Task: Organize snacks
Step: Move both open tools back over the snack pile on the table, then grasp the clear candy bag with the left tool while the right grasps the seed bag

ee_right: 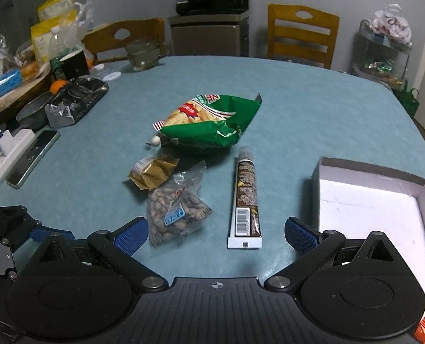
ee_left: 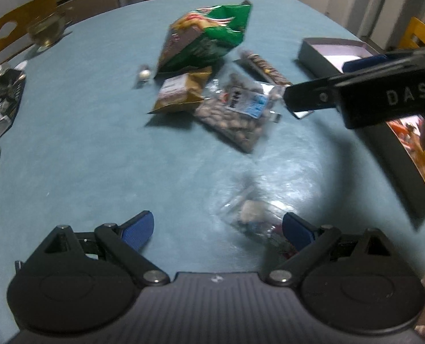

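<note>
On the teal bench [ee_right: 313,109], beside the empty box [ee_right: 367,200], lie the green chip bag [ee_right: 209,123], light and crushable; the stiff chocolate tube [ee_right: 245,197], best gripped mid-length; and the slippery peanut bag [ee_right: 175,209]. Both the left tongs [ee_left: 218,226] and right tongs [ee_right: 216,230] gape wide, empty.

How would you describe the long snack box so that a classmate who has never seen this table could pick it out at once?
Start at the blue table and find the green chip bag near its middle. Just in front of it, toward the open tray, lies the long box, flat, beside the clear peanut bag. It is the only stiff, narrow, brown pack, with a white barcode end; its neighbours are soft bags.
</note>
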Demonstrator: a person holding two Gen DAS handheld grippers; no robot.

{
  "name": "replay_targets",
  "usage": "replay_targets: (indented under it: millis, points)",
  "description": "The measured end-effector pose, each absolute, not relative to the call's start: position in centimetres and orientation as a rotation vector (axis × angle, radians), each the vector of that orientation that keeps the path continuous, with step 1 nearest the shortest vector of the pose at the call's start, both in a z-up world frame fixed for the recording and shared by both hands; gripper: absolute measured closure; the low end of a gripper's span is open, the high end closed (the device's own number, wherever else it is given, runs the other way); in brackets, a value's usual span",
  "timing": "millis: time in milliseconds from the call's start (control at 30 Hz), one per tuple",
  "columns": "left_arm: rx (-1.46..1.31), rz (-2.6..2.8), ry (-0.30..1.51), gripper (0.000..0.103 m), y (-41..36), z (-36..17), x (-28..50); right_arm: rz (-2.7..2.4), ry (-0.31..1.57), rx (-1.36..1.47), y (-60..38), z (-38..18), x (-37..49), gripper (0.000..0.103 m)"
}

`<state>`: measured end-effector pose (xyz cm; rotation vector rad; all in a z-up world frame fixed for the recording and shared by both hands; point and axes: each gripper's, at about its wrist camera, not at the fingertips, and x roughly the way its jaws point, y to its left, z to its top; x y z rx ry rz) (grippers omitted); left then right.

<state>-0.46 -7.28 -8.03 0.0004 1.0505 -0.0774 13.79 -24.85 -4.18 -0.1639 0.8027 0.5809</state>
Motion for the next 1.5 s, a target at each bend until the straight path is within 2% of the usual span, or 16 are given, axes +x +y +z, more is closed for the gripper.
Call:
replay_targets:
  millis: [367, 1100, 1500]
  points:
    - [0.020, -0.129, 1.040, 0.006, -9.9, -8.4, 0.1, 0.623, 0.809, -0.199, -24.0, -4.2, 14.4, 0.000]
    - [-0.074, 0.005, 1.056, 0.005, -5.6, -8.5, -1.1, 0.722, 0.830, -0.280, -20.2, -5.6, 15.6, 0.000]
    - [-0.115, -0.122, 1.020, 0.005, -9.0, -8.2, -1.1, 0.790, 0.833, -0.356, -18.5, -6.5, 16.9, 0.001]
